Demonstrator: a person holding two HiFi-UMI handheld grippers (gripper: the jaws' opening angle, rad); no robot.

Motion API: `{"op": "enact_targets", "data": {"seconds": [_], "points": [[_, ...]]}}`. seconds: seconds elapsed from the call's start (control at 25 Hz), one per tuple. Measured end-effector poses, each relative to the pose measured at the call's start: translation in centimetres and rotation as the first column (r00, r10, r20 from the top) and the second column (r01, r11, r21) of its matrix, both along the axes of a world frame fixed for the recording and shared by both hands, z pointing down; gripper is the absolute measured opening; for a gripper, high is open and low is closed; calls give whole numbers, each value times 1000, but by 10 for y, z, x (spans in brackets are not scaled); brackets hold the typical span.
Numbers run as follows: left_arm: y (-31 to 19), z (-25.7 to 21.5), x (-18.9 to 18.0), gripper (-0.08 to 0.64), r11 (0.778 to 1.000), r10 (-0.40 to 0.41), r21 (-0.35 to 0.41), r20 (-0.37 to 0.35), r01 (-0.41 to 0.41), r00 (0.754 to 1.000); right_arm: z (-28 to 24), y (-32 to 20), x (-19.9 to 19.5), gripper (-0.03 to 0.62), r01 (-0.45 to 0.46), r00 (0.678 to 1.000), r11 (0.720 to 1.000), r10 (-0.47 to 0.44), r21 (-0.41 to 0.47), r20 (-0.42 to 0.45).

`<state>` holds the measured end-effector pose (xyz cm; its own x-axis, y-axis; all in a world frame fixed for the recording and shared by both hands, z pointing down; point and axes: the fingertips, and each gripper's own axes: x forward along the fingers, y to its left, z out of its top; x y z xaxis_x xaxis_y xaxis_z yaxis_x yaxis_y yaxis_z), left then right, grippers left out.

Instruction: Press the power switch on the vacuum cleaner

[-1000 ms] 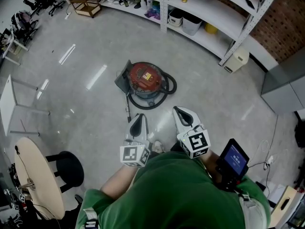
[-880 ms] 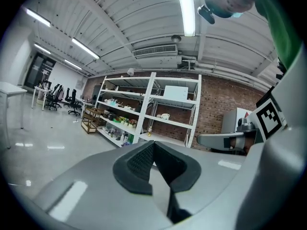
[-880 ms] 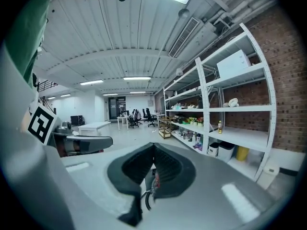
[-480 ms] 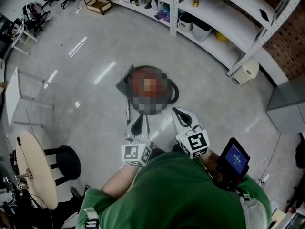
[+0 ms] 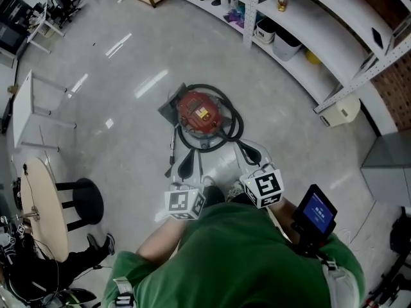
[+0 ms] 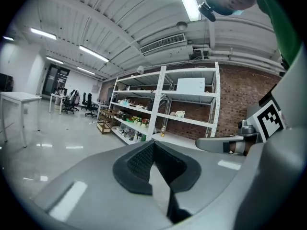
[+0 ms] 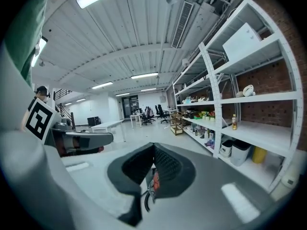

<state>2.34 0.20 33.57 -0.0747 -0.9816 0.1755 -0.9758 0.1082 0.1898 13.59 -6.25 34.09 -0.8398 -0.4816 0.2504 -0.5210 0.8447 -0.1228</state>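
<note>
Judged the task as barely begun. Found the vacuum cleaner (image 5: 200,111), a round red canister, sitting on the bare grey floor (image 5: 109,88) just ahead of the person. Saw it ringed by its own black hose (image 5: 235,122), with a dark floor nozzle (image 5: 171,105) at its left and a thin metal wand (image 5: 172,147) trailing back toward the person. Saw no contact with it: both claws held out in front of the person's green top (image 5: 237,255), near the closest loop of hose but short of the canister. Could not pick out the power switch in any view.

Read the left claw (image 5: 187,163) as closed, jaws pressed together at the tips with nothing between them. In the left gripper view, saw that claw (image 6: 152,144) aimed level at the room rather than down at the machine. Read the right claw (image 5: 250,154) likewise as closed and empty. In the right gripper view (image 7: 153,147), glimpsed only a sliver of red canister and black hose through the slit lower down, well beyond the jaws.

Reckoned everything left to do: lowering toward the canister, finding the switch, pressing it with a closed tip.

Noted a small yellow label (image 5: 204,113) on top of the canister, too small to read. Made out black-and-white square markers on each cube (image 5: 184,204), patterns only, no words. Noticed a handheld device (image 5: 315,212) with a lit blue screen by the right forearm, its text illegible. Found no brand name legible anywhere.
</note>
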Motion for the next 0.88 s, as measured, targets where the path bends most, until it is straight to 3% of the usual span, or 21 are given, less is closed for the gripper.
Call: {"op": "enact_targets", "data": {"seconds": [0.56, 0.88], "points": [[-55, 25, -69, 8, 996, -81, -36, -59, 79, 995, 12, -64, -74, 3, 86, 994, 996, -87, -17, -70], [-62, 43, -127, 8, 982, -182, -69, -80, 177, 980, 26, -90, -132, 3, 151, 980, 988, -152, -20, -125]]}}
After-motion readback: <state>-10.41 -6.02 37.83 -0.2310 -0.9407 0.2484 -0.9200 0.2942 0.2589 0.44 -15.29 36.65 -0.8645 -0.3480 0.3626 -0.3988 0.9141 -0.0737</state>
